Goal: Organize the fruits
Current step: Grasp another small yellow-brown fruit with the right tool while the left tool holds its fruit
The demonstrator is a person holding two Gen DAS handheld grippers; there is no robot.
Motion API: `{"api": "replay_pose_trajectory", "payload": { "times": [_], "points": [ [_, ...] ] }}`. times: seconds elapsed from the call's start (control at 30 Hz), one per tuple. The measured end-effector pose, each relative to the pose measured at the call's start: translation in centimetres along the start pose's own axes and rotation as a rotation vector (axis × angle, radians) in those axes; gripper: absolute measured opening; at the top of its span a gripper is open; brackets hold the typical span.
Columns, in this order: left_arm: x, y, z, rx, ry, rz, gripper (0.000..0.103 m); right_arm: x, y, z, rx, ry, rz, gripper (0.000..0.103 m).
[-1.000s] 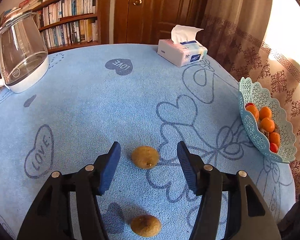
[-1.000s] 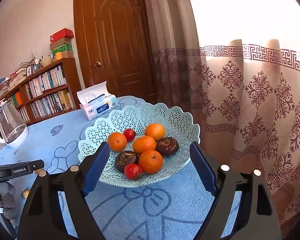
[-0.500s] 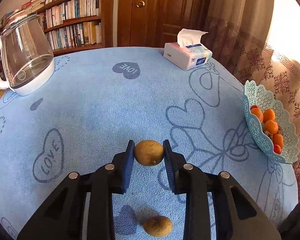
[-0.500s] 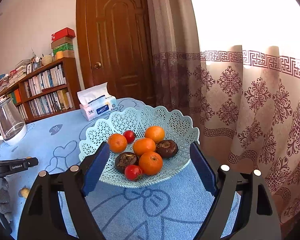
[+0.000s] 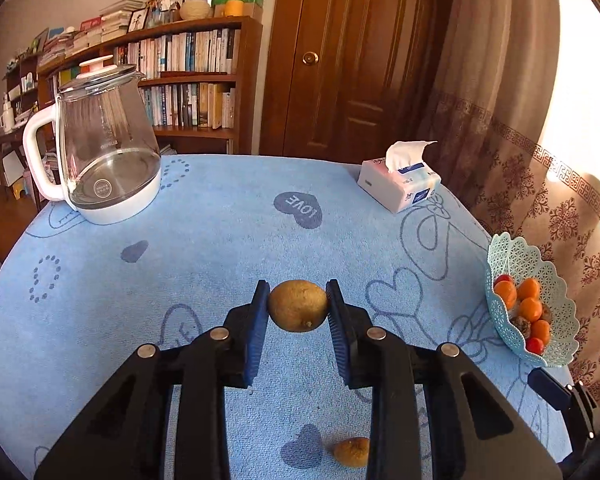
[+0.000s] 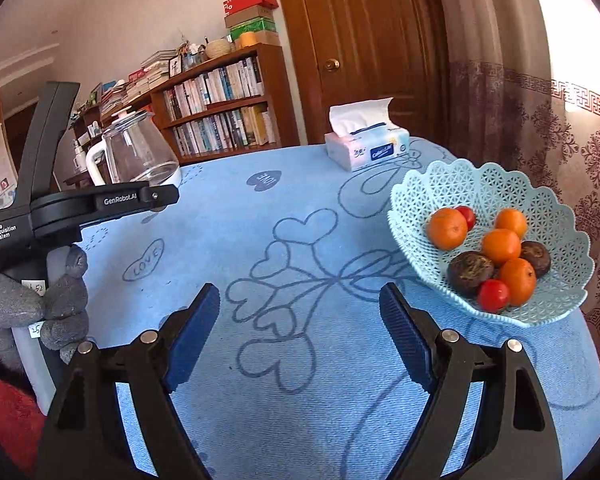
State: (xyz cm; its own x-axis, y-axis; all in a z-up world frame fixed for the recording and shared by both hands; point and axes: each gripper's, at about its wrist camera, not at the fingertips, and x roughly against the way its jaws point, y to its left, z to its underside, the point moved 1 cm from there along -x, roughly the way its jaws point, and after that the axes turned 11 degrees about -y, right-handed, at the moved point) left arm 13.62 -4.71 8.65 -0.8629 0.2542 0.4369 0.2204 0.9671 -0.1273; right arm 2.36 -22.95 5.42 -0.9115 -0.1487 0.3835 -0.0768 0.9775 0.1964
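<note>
My left gripper [image 5: 298, 306] is shut on a brown kiwi [image 5: 297, 306] and holds it raised above the blue tablecloth. A second kiwi [image 5: 352, 451] lies on the cloth below, partly hidden by the right finger. The light-blue lattice fruit basket [image 5: 516, 252] stands at the table's right edge with oranges [image 6: 500, 246], small red fruits and dark fruits in it. My right gripper [image 6: 300, 320] is open and empty over the cloth, left of the basket [image 6: 488, 184]. The left gripper's body [image 6: 80, 208] shows at the left of the right wrist view.
A glass kettle [image 5: 104, 148] stands at the table's back left. A tissue box [image 5: 400, 184] sits at the back right. A bookshelf, a wooden door and patterned curtains lie behind the table. The table edge runs close past the basket.
My left gripper closed on the kiwi and lifted it off the cloth. My right gripper swung left and back from the basket, which now sits to its right.
</note>
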Motion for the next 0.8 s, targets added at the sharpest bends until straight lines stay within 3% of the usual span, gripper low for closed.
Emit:
{"api": "replay_pose_trajectory", "payload": {
  "times": [0.2,0.43,0.57,0.8],
  "points": [
    [0.7,0.6,-0.3,-0.015,-0.036,-0.046,0.029,-2.7,3.2,1.1,0.013,0.104,-0.093,0.083],
    [0.8,1.3,-0.5,0.000,-0.043,-0.053,0.029,-4.8,6.1,1.9,0.060,0.175,-0.143,0.081],
    [0.9,1.5,-0.5,0.002,-0.047,-0.058,0.029,-6.2,7.2,2.4,0.086,0.221,-0.156,0.064],
    [0.9,1.7,-0.6,0.014,-0.043,-0.057,0.029,-7.7,7.8,3.1,0.115,0.271,-0.145,0.045]
  ]
}}
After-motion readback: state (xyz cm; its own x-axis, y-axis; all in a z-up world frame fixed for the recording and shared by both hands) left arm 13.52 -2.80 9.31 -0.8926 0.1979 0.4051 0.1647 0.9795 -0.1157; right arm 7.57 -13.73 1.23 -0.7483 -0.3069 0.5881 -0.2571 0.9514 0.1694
